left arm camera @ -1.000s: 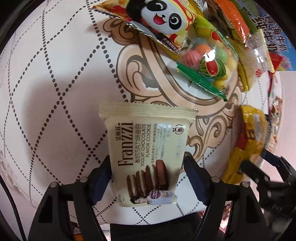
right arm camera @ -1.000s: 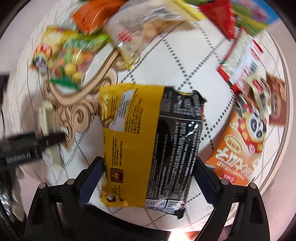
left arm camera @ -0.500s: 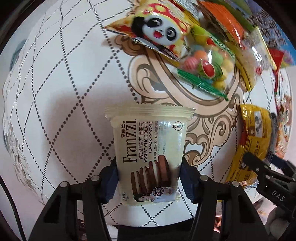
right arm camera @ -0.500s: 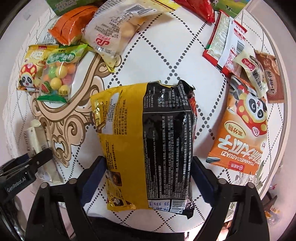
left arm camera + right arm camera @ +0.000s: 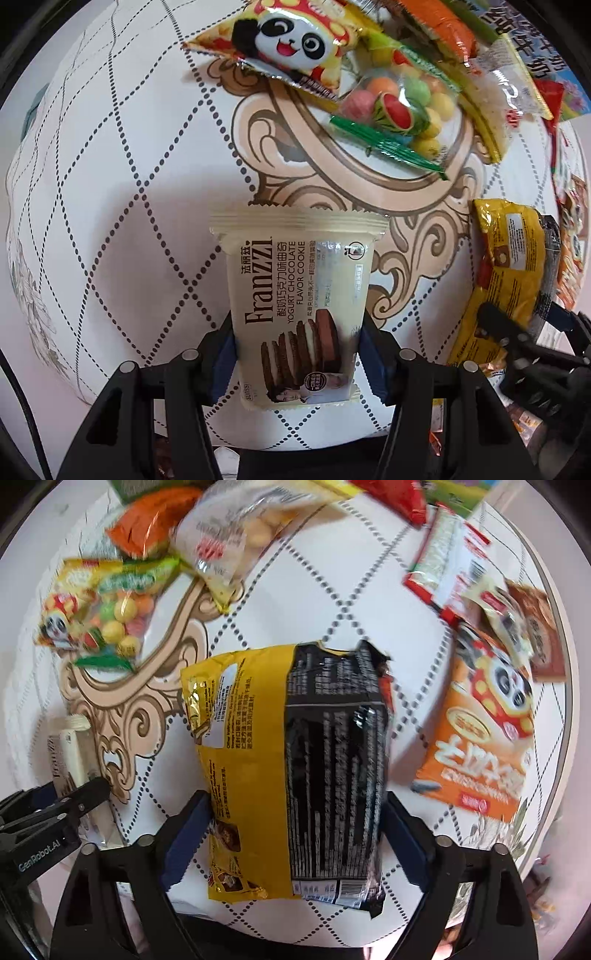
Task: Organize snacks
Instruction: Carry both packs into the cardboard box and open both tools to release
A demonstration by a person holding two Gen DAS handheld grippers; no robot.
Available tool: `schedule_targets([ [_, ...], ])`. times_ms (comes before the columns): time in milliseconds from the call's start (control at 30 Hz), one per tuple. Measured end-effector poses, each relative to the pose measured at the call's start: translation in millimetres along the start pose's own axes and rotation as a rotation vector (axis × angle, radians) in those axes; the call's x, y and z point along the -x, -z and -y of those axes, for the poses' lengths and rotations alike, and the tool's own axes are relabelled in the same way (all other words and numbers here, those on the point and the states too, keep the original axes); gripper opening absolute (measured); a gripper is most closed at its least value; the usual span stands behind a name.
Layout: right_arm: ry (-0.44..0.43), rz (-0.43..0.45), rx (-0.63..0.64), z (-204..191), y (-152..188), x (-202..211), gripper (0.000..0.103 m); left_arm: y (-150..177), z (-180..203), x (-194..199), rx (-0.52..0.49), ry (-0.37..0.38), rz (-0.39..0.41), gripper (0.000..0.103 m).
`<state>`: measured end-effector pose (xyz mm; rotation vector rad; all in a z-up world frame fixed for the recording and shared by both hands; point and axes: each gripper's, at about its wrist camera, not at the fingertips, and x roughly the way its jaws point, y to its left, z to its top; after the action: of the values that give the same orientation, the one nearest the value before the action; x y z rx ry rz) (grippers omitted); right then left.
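My left gripper is shut on a cream Franzzi cookie pack, both pads pressed on its sides, above the white table. My right gripper is shut on a yellow and black snack bag, the pads against its two long edges. The yellow bag and right gripper also show at the right of the left wrist view. The cookie pack shows edge-on at the left of the right wrist view.
A panda snack bag and a bag of coloured candy balls lie at the far side. An orange panda bag, a red-trimmed packet and a clear biscuit bag lie around. The table rim curves at the right.
My left gripper's jaws have closed from apart to tight on the cookie pack. The right gripper has drawn in on the yellow bag and shifted a little.
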<state>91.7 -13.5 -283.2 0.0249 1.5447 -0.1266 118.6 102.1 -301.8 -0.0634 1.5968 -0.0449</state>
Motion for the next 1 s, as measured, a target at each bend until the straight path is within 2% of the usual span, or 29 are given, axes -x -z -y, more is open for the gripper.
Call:
schedule_targets([
  [100,0.045,-0.001,0.072,-12,-2,-16,0.093,4,9,5,0.021,-0.024,-0.002,0.056],
  [167,0.030,0.009,0.078,-9,2,-15,0.090,3,23,16,0.033,-0.018,0.007,0.056],
  [400,-0.180,0.075,0.019,39,33,25,0.090,15,45,78,0.021,0.010,0.068,0.056],
  [600,-0.356,0.190,0.011,78,34,101,0.090,-7,83,164,-0.038,0.132,0.175,0.056],
  [667,-0.383,0.228,0.021,95,26,127,0.090,-30,92,186,-0.048,0.183,0.205,0.056],
  [767,-0.404,0.298,0.025,116,-2,167,0.090,-73,102,227,-0.058,0.213,0.256,0.056],
  [900,-0.385,0.385,0.050,143,-49,208,0.090,-143,132,261,-0.071,0.183,0.320,0.056],
  [1000,-0.352,0.419,0.069,158,-98,223,0.090,-199,148,263,-0.075,0.157,0.309,0.056],
])
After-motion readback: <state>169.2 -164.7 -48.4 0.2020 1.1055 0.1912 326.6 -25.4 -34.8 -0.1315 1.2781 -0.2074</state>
